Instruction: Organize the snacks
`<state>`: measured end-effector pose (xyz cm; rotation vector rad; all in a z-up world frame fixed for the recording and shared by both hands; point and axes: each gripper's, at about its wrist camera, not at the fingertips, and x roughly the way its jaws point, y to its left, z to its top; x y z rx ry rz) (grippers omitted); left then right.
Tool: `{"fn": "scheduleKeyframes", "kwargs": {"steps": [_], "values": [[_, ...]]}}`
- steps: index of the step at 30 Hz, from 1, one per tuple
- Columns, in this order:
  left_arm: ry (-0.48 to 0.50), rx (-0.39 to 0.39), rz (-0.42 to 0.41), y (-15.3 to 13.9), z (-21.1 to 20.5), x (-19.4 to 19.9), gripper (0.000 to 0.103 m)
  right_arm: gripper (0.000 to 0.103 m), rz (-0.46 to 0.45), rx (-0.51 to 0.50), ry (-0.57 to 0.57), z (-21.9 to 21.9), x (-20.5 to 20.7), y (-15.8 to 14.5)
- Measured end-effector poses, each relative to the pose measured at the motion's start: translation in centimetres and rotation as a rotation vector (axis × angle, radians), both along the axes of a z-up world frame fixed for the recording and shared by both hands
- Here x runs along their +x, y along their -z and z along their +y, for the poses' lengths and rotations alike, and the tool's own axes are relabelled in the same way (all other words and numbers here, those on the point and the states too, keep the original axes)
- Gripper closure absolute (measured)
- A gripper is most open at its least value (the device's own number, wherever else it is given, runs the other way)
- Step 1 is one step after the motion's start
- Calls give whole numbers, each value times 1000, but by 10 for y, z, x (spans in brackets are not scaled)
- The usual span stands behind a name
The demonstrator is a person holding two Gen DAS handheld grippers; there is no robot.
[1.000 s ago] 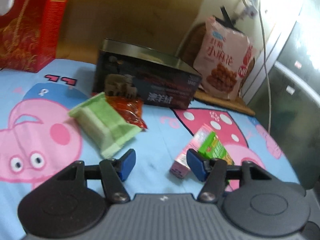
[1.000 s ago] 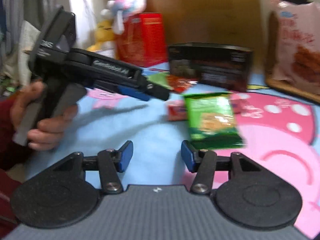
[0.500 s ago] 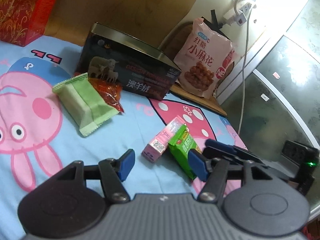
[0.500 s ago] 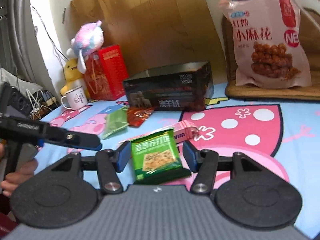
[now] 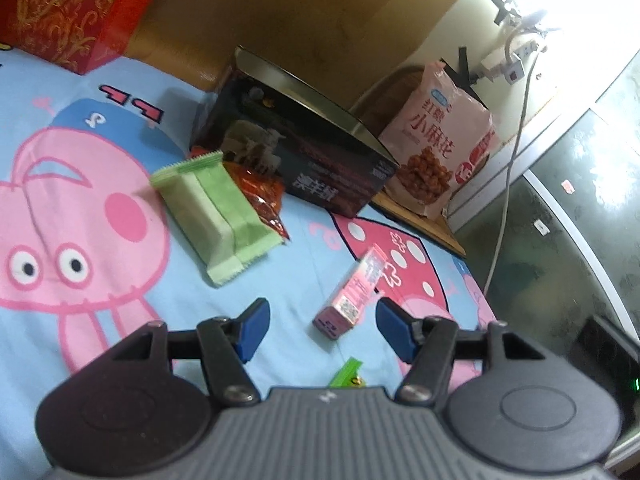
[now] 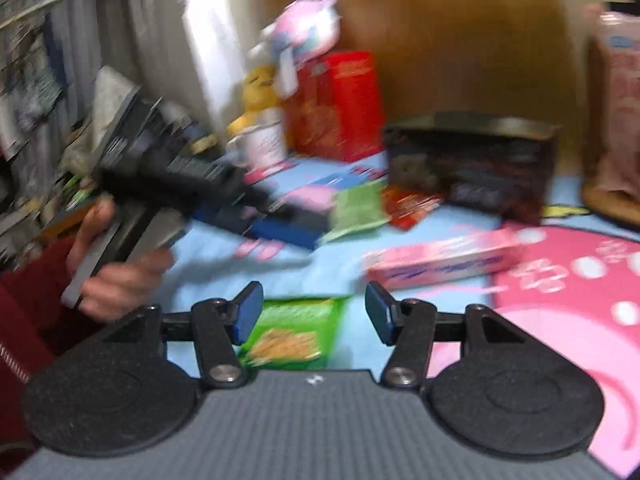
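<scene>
Sorting has barely begun: both tongs, left and right, gape empty; green packet and pink carton lie near, dark box far.

Cloth sheet: matt printed fabric. Pale green packet at 10 o'clock: matt plastic film w/ crimped ends. Red packet beside it: glossy crinkled film. Dark box at 12: semi-gloss card, metallic-looking rim. Pink bag at 1: shiny plastic. Pink carton: smooth card. Gripper pads: matt blue, rubbery-looking.
</scene>
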<state>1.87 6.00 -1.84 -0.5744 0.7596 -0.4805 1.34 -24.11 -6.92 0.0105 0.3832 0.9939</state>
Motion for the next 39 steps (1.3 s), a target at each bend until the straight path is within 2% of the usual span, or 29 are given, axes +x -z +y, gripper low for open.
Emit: {"fn": "scheduleKeyframes", "kwargs": {"steps": [5,9,13,16,18,20,26,30,35,39], "values": [[52,-4,-12,-2,-12,-3,43,43,100,69,252,-34,40,-1],[96,16,-26,-5,-24,-7,43,43,208,112,338,-40,70,5],[112,55,-22,-3,-35,-5,43,44,245,102,324,-26,79,9],[111,95,2,4,-42,0,47,45,252,90,303,-12,86,14],[106,104,-7,3,-43,2,48,54,260,83,266,-7,84,14],[87,115,-8,2,-41,5,48,57,277,81,224,-4,79,14],[7,130,-7,-1,-26,18,48,57,205,47,153,-1,47,12],[-7,78,-28,-9,-8,13,45,53,124,57,216,-16,43,1],[74,5,-48,-17,-8,1,43,52,140,88,328,-32,70,-4],[130,77,-62,-18,-30,-2,43,52,176,105,316,-25,91,1]]}}
